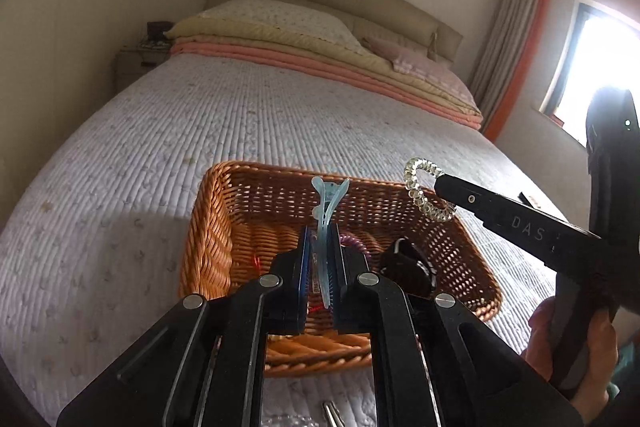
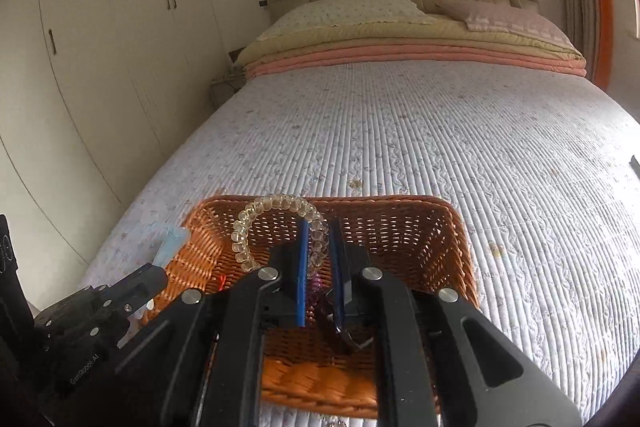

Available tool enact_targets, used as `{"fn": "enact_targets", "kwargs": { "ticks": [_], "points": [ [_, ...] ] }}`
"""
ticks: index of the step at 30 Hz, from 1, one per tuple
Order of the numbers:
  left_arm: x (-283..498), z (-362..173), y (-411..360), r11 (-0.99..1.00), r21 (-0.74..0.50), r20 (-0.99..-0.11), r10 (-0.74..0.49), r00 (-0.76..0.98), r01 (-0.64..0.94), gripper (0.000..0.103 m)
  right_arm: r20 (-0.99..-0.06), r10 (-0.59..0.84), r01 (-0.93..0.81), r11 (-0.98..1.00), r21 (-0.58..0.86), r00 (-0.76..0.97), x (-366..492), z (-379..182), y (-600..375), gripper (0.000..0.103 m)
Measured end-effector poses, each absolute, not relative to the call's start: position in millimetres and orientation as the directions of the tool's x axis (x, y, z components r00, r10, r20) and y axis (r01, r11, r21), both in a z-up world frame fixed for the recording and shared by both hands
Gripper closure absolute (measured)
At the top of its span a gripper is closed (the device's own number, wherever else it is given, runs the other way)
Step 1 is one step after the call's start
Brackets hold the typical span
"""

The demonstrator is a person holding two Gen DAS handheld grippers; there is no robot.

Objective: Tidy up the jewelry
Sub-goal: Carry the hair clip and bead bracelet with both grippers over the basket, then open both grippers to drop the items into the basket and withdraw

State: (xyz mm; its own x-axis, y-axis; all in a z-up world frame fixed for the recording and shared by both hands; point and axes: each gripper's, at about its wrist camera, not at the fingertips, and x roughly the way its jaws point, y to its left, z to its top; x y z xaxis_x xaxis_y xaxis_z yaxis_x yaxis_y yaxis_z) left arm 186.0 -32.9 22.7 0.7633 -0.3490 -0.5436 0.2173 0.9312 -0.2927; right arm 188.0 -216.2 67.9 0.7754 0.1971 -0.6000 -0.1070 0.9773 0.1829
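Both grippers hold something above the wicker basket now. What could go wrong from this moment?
1. The left gripper pinches the light blue hair clip by its lower part only; the clip stands up and may pivot or slip.
2. The right gripper grips only a short part of the clear bead bracelet; most of the loop hangs to one side and may snag on the wicker basket rim.
3. The two grippers are close and may collide.

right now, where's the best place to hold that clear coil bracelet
Where the right gripper has it: one side of the loop, pinched across the band between the flat fingers, coming from the near edge of the basket. The bracelet is an open ring of springy coils, so a short stretch of band fits between the fingers while the rest stands free above the basket.
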Motion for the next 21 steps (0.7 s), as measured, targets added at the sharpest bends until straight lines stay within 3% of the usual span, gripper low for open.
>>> {"fn": "enact_targets", "kwargs": {
  "ticks": [10, 19, 21],
  "points": [
    [205, -16, -42, 0.945, -0.264, -0.628, -0.319, 0.710, 0.192, 0.097, -0.751, 0.164, -0.136, 0.986, 0.099, 0.639, 249, 10, -195, 0.095],
    [203, -16, -44, 0.947, -0.246, -0.635, -0.317, 0.704, 0.204, 0.096, -0.762, 0.208, -0.132, 0.978, 0.161, 0.613, 245, 1, -197, 0.093],
    [202, -15, -42, 0.944, -0.253, -0.632, -0.328, 0.702, 0.212, 0.091, -0.761, 0.221, -0.131, 0.975, 0.178, 0.610, 243, 5, -200, 0.091]
  ]
}}
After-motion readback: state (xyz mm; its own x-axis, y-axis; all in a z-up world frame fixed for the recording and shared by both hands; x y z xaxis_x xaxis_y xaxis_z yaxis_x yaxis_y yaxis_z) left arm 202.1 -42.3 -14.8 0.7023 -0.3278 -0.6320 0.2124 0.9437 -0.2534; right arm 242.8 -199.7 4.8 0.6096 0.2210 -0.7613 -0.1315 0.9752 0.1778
